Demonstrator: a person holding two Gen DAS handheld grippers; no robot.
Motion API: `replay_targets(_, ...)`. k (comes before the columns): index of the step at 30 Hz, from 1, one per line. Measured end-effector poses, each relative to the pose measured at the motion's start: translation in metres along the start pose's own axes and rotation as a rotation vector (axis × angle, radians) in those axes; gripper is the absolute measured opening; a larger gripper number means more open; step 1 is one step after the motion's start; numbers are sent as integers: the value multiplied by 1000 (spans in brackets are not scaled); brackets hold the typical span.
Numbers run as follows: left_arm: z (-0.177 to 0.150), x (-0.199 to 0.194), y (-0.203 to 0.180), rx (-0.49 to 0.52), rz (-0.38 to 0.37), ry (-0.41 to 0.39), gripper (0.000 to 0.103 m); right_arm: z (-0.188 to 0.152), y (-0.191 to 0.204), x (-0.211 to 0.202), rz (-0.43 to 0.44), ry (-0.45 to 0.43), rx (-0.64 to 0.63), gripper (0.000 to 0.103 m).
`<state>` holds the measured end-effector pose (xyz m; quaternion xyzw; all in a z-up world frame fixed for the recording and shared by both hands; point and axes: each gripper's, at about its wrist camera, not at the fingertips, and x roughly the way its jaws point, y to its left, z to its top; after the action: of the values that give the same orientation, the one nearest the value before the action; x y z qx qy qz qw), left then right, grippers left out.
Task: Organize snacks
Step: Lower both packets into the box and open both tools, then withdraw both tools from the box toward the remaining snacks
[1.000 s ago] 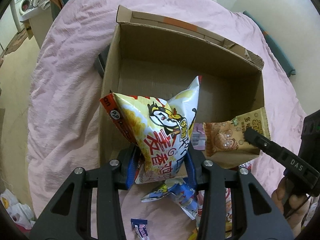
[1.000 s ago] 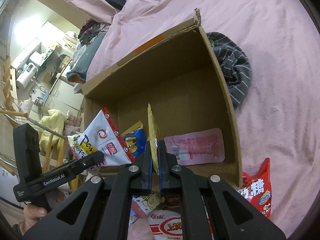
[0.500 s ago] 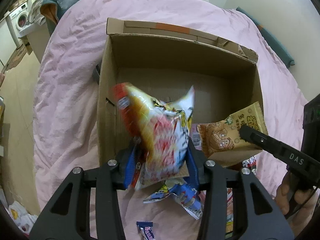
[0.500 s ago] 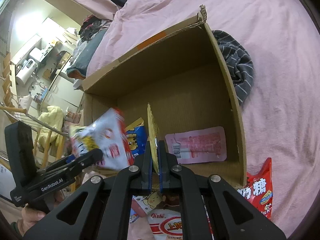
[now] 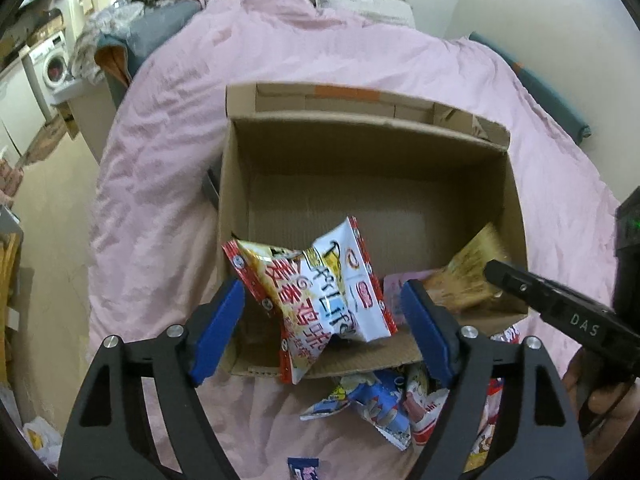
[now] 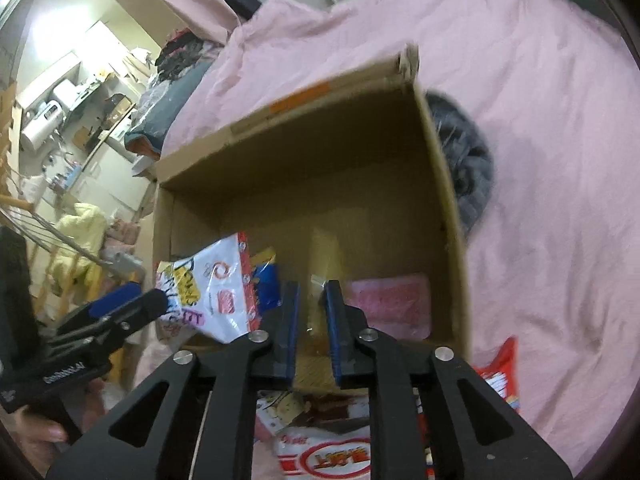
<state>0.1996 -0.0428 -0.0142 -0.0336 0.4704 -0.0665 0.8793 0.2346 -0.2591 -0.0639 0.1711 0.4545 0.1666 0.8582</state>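
**Two packets going into the box at once**

My left gripper [image 5: 320, 312] is opening, its blue pads well clear of the white-and-red snack bag [image 5: 320, 296], which sits loose between them and tips over the near wall of the cardboard box [image 5: 360, 152]. Nothing presses on it now. The bag looks light, puffy and crinkly, with a slick film skin, so I judge it will slide and flop rather than stand. The flat sealed edge is the place to pinch it, not the air-filled belly.

My right gripper [image 6: 312, 312] is opening too, the pads a narrow gap apart, with the thin yellowish packet [image 6: 324, 264] on edge between them, inside the box. It is blurred, and I cannot tell whether a pad touches it. It seems flat and limp, likely to fall on its side. A pink packet [image 6: 390, 304] lies flat on the box floor just beside it. More snacks wait on the pink bedspread [image 5: 168, 128].
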Motion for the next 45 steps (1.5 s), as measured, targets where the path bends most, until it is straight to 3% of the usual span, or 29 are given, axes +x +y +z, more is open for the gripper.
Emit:
replay_targets(2, 2, -6, 0, 6, 16, -33, 78, 1, 8, -12, -37, -57, -56, 19)
replay_targets(4, 3, -10, 1, 1, 24, -55, 78, 2, 13, -23, -105, -118, -96, 35)
replay_targets(6, 4, -12, 3, -4, 26, -65, 78, 3, 15, -31, -143, -166, -112, 83)
replay_targets(7, 4, -12, 4, -6, 27, -65, 78, 4, 14, -34, -146, -187, -108, 88)
replay_targets(16, 1, -6, 3, -5, 35, -43, 78, 8, 5, -33, -103, -161, -53, 89)
replay_targets(32, -15, -32, 13, -8, 66, -95, 78, -2, 17, -56, -80, -141, -76, 89)
replay_targets(37, -26, -43, 9, 10, 98, -110, 78, -7, 16, -65, -70, -134, -68, 89)
replay_targets(45, -49, -57, 8, 14, 75, -103, 78, -25, 17, -76, -61, -123, -59, 89)
